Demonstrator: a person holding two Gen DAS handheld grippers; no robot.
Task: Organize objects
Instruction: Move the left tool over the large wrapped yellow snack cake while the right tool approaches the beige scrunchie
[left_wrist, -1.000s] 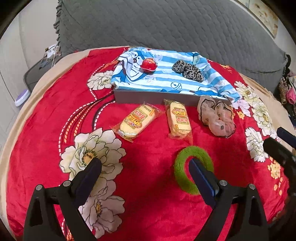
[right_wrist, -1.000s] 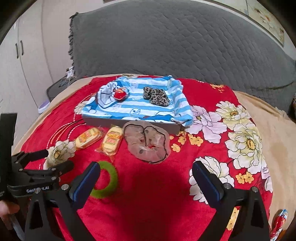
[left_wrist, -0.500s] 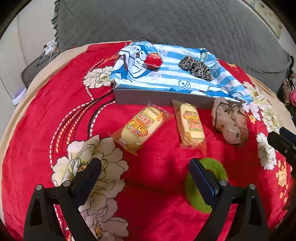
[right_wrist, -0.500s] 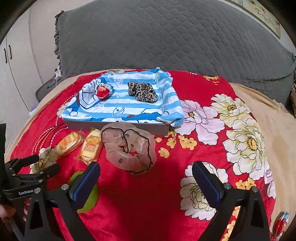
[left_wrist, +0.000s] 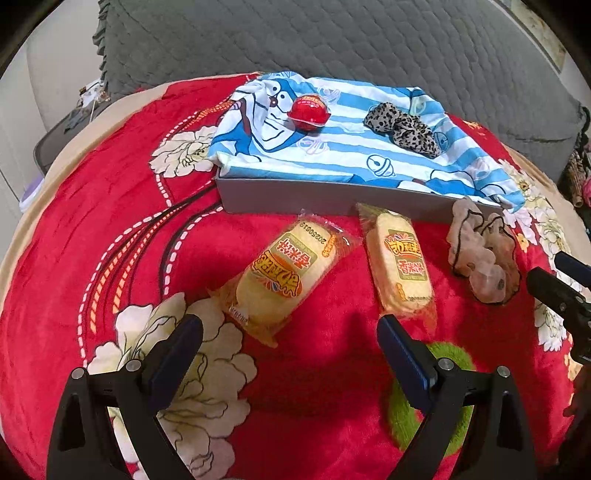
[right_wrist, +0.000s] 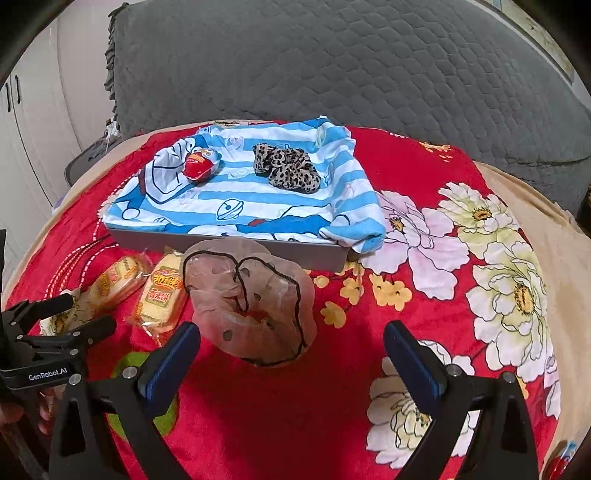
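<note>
Open tongs (left_wrist: 290, 343) above snack cake (left_wrist: 279, 280)

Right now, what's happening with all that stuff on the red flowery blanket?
A person is tidying things on the bed with tongs in each hand. The left tongs are open above the two wrapped snack cakes, and the right tongs are open over the sheer pink scrunchie. Neither holds anything yet. A red ball and a leopard scrunchie already lie in the gray tray lined with a blue striped cloth. A green ring sits on the blanket too.
</note>
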